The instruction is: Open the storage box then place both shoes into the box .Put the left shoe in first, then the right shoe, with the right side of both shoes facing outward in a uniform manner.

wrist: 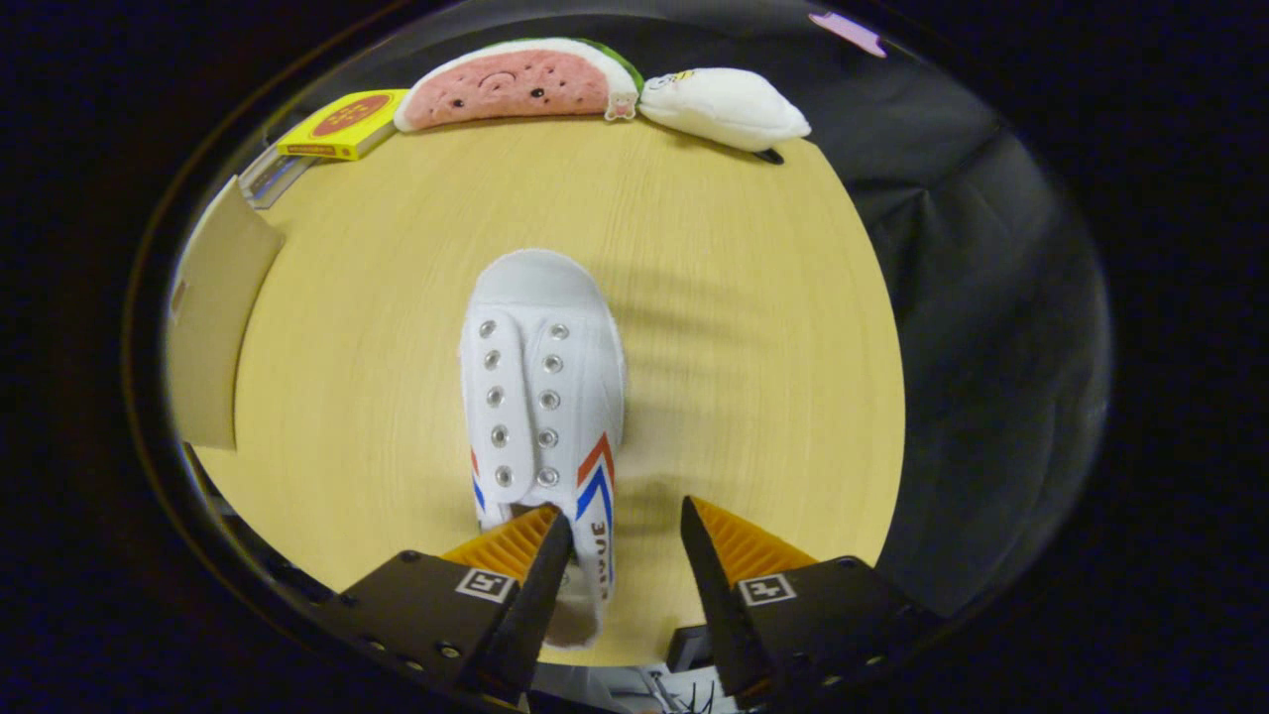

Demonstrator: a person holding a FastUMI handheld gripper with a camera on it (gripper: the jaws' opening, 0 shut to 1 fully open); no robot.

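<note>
Claw (625, 526) nearest, fingers spread wide, gripping nothing. Left finger (540, 570) over the heel opening of the shoe (540, 397), right finger (719, 565) off to the shoe's side above bare worktop (744, 327); whether the left finger touches the shoe, impossible to tell. Shoe white, laceless, two rows of metal eyelets, red and blue chevron stripes on the side nearer the right finger, smaller stripes on the other side. Lying flat on its sole near the middle of the worktop, toe pointing away from the claw, heel between and just under the fingers. Worktop round, pale wood grain. Far beyond the toe, along the far rim: watermelon-slice plush (520, 81), white plush (724, 107) touching its end, yellow box (345, 123) on the other side of the slice, resting on a flat clear item (273, 177). Beige card flap (213, 327) at the rim, well apart from the shoe, on the left finger's side. Black cloth (981, 327) behind and beside the worktop.
</note>
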